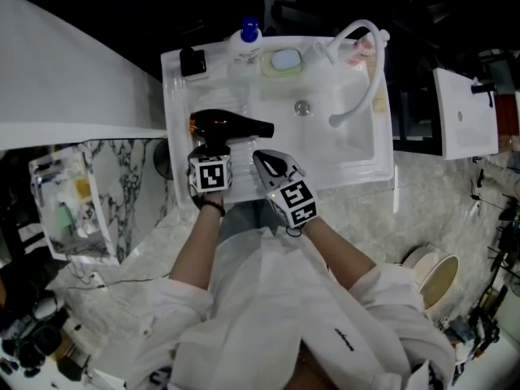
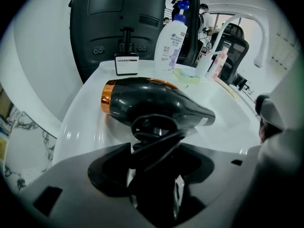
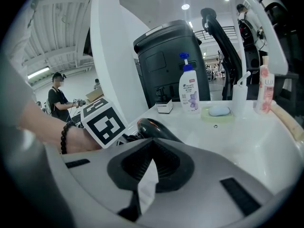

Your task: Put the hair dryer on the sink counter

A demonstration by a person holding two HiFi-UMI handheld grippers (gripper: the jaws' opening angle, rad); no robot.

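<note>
A black hair dryer (image 1: 231,126) with a copper rear ring lies on its side on the left part of the white sink counter (image 1: 180,108), nozzle towards the basin. Its handle and coiled cord (image 2: 156,134) reach back between the jaws of my left gripper (image 1: 213,146), which stand open with slim gaps on both sides. In the left gripper view the dryer (image 2: 152,103) fills the middle, just ahead of the left gripper (image 2: 156,153). My right gripper (image 1: 262,159) hovers just right of the handle, shut and empty; in its own view the right gripper (image 3: 151,144) points at the dryer (image 3: 154,128).
A white shampoo bottle (image 1: 246,39), a small black box (image 1: 192,62) and a soap dish (image 1: 284,59) line the counter's back edge. The basin (image 1: 325,128) and white faucet (image 1: 361,63) lie to the right. A person stands far left in the right gripper view (image 3: 59,101).
</note>
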